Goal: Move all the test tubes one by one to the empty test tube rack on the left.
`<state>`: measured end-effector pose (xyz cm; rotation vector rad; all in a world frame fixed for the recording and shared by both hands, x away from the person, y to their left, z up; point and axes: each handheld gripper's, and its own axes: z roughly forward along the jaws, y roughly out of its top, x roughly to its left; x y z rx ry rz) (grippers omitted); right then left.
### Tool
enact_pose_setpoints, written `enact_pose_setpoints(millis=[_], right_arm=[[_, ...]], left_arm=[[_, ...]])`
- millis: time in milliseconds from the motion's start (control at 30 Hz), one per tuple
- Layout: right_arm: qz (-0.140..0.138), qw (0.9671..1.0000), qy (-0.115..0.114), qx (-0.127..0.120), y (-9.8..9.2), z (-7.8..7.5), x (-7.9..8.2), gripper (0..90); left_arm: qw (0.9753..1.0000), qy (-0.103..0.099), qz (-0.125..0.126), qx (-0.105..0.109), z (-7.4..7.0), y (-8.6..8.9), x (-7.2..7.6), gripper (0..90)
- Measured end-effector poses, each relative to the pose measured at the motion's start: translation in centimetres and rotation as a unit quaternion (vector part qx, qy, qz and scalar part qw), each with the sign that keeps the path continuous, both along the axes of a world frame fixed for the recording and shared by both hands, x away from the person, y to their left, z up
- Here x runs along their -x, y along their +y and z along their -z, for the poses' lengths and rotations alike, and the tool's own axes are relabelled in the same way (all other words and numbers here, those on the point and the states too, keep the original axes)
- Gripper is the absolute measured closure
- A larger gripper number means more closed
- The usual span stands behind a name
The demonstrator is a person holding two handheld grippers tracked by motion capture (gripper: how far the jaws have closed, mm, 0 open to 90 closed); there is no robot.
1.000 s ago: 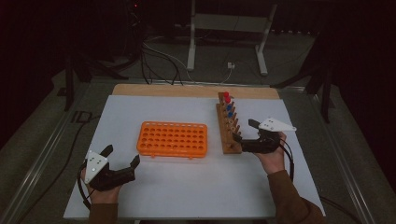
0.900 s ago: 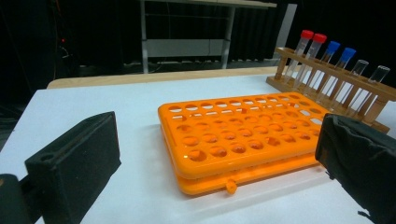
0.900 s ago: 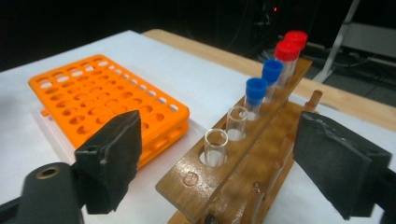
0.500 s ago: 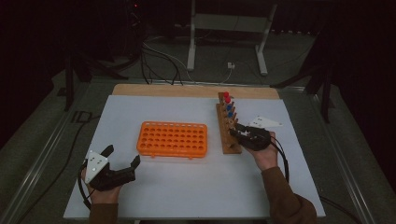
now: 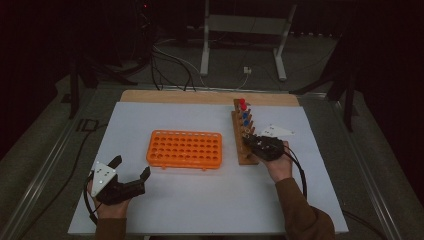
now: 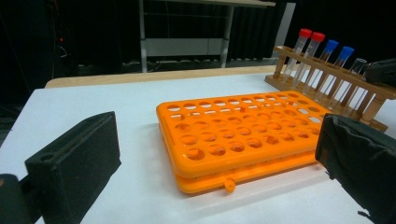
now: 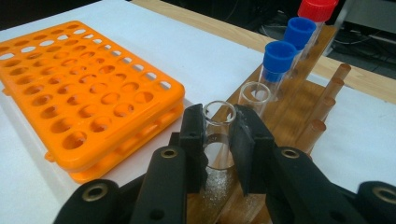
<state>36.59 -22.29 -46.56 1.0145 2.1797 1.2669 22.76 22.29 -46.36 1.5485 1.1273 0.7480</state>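
A wooden tube rack (image 5: 240, 151) stands right of centre. It holds two red-capped tubes (image 7: 316, 14), two blue-capped tubes (image 7: 279, 60) and uncapped clear tubes. My right gripper (image 5: 252, 142) is at the rack's near end. In the right gripper view it (image 7: 218, 140) is shut on the nearest clear tube (image 7: 219, 114), which stands upright in the rack. An empty orange tube tray (image 5: 185, 148) lies flat in the middle. My left gripper (image 5: 131, 167) rests at the front left, open and empty, with the orange tray (image 6: 233, 135) ahead of its wide-apart jaws.
A white sheet (image 5: 210, 200) covers the table, with a bare wooden strip (image 5: 200, 96) along the far edge. Behind the table are floor cables (image 5: 170, 55) and a metal stand (image 5: 245, 30). The surroundings are dark.
My right gripper moved left onto the near end of the wooden rack and closed on the clear tube. The left gripper stayed put.
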Motion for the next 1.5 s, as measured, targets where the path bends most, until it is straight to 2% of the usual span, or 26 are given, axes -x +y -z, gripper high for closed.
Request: enact_pose_setpoints(millis=[133, 300, 567, 867, 1267, 1500], right_arm=[[0.007, 1.0000, 0.002, -0.007, 0.0, 0.1, -0.1, 71.4], [0.014, 0.9999, 0.000, -0.009, 0.4, 0.1, 0.0, 75.3], [0.017, 0.9998, -0.004, -0.005, 0.4, -0.1, 0.2, 75.9], [0.016, 0.9998, 0.001, -0.007, 0.1, -1.5, 0.2, 75.9], [0.010, 0.9998, 0.010, -0.017, -0.6, -3.2, 0.1, 76.0], [0.004, 0.9998, 0.002, -0.019, -0.6, -4.5, 0.1, 76.0]], left_arm=[[1.0000, 0.000, 0.000, 0.000, 0.0, 0.0, 0.0, 0.6], [1.0000, 0.001, 0.000, -0.001, 0.0, 0.0, 0.0, 0.6], [1.0000, 0.001, -0.001, -0.001, 0.0, 0.0, 0.0, 0.6], [1.0000, 0.004, -0.003, -0.007, 0.0, 0.0, 0.2, 0.6], [0.9998, 0.011, 0.006, -0.017, 0.0, -0.4, 0.1, 0.6], [0.9996, 0.020, 0.016, -0.014, 0.1, -0.7, -0.2, 0.6]])
